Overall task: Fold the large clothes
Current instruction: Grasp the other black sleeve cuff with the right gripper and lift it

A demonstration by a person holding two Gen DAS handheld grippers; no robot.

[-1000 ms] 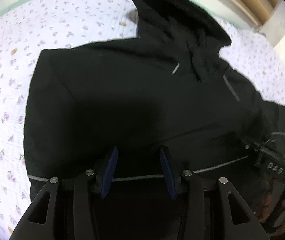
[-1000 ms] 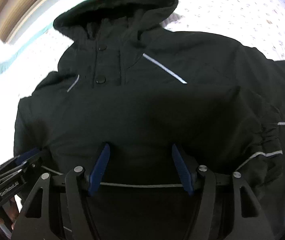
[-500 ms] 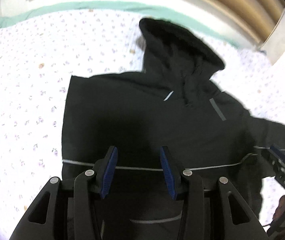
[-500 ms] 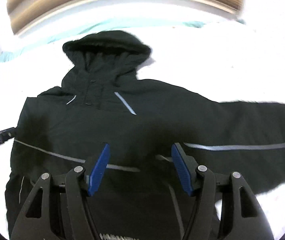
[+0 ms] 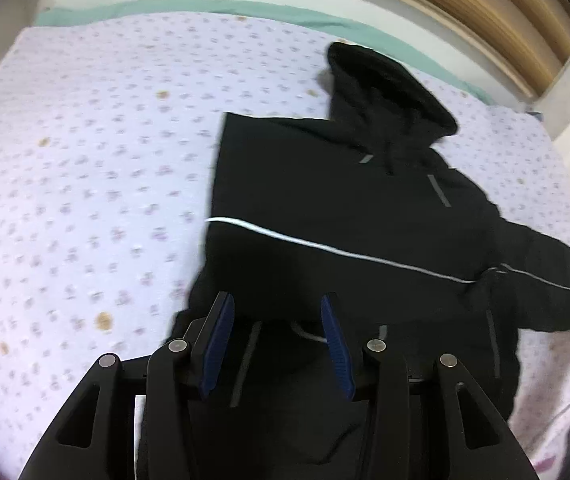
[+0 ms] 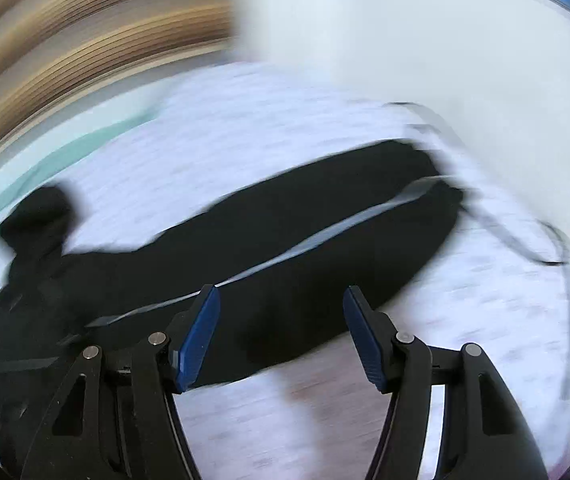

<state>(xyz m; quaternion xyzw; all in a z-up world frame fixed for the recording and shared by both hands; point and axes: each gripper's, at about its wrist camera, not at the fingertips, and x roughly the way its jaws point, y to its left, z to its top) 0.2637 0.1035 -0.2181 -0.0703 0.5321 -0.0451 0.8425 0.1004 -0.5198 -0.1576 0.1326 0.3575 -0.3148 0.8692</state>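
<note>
A black hooded jacket (image 5: 325, 208) with thin reflective stripes lies flat on a bed, hood (image 5: 385, 84) toward the headboard. Its left side is folded in to a straight edge; its right sleeve (image 6: 325, 224) stretches out to the side. My left gripper (image 5: 275, 320) is open and empty above the jacket's lower hem. My right gripper (image 6: 279, 316) is open and empty, hovering over the outstretched sleeve. The right wrist view is blurred by motion.
The bed has a white sheet with small purple flowers (image 5: 85, 180) and a green border (image 5: 205, 4) at the far end. A wooden headboard (image 5: 485, 4) and a white wall stand behind. A dark cable (image 6: 545, 248) lies past the sleeve's cuff.
Both grippers have pulled back and up from the jacket. The right gripper has swung to the right, from the jacket's body to its outstretched sleeve. Both stayed open.
</note>
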